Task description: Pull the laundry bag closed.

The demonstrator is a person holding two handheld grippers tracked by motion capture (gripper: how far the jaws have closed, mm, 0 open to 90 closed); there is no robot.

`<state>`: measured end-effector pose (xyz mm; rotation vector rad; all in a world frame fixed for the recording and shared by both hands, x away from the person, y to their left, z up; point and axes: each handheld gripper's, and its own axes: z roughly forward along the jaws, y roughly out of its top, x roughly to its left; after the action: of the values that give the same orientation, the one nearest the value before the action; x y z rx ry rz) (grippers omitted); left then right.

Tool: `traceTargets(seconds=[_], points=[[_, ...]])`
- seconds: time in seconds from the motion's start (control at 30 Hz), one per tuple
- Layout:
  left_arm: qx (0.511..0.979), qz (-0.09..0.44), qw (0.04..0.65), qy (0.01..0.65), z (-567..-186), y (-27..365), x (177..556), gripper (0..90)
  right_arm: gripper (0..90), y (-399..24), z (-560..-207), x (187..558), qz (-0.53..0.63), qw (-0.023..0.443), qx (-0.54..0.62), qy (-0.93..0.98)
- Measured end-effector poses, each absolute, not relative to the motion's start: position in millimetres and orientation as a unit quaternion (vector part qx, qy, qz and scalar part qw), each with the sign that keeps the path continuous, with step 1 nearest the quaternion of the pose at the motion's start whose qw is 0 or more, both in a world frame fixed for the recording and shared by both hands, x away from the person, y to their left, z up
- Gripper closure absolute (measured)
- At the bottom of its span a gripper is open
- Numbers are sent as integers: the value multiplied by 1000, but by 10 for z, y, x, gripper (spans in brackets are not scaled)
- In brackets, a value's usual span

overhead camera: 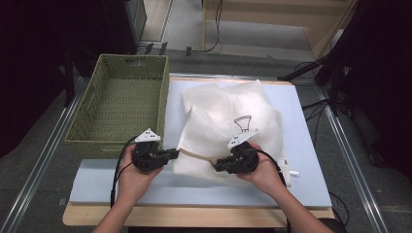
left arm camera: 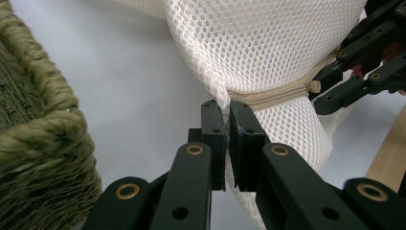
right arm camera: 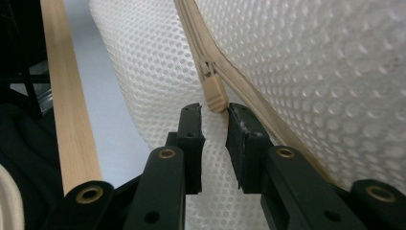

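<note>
At the far left of the high view the room falls into darkness beside a grey floor and a metal rail (overhead camera: pixel 46 145) that runs along the desk's side. On the desk (overhead camera: pixel 194 215), a pale wooden top covered by a light blue-grey mat (overhead camera: pixel 97 182), stands an olive woven basket (overhead camera: pixel 87 131) at the mat's left rear corner, open side up. Just in front of its near right corner the left gripper (overhead camera: pixel 176 153) points right; in the left gripper view its jaws are closed on the left edge of a white mesh laundry bag (overhead camera: pixel 228 121), at the end of the bag's beige zipper band (left arm camera: pixel 268 96), with the basket's rim close at the left. The bag lies crumpled across the middle of the mat, a black line drawing printed on its top. Facing the left gripper, the right gripper (overhead camera: pixel 215 166) sits at the bag's near edge; in the right gripper view its jaws stand slightly apart with the beige zipper pull (right arm camera: pixel 215 95) at their tips, not clamped. To the right lie another rail, black cables on the floor and dark stands. Behind the desk, pale wooden furniture stands on the floor.
</note>
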<state>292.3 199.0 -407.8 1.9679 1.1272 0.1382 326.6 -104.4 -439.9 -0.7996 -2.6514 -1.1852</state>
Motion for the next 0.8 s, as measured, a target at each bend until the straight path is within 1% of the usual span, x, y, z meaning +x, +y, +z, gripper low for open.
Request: traceTargets(seconds=[0.1, 0.27, 0.4, 0.47, 0.53, 0.8], points=[[787, 57, 419, 449, -4081, 1991, 2922, 864, 735, -1038, -4382, 3253, -398, 66, -264, -876], [788, 57, 418, 449, -4085, 1984, 2920, 864, 723, -1046, -4355, 3261, -410, 67, -272, -868], [789, 58, 415, 449, -4087, 1980, 2917, 863, 730, -1031, -4362, 3293, -415, 74, -287, -860], [789, 57, 416, 450, -4088, 1977, 2915, 863, 747, -1023, -4364, 3301, -418, 75, -289, -858], [789, 58, 415, 449, -4091, 1973, 2914, 863, 786, -1022, -4357, 3300, -421, 73, -289, -857], [791, 59, 413, 448, -4089, 1982, 2916, 863, 853, -1028, -4326, 3287, -423, 82, -299, -852]])
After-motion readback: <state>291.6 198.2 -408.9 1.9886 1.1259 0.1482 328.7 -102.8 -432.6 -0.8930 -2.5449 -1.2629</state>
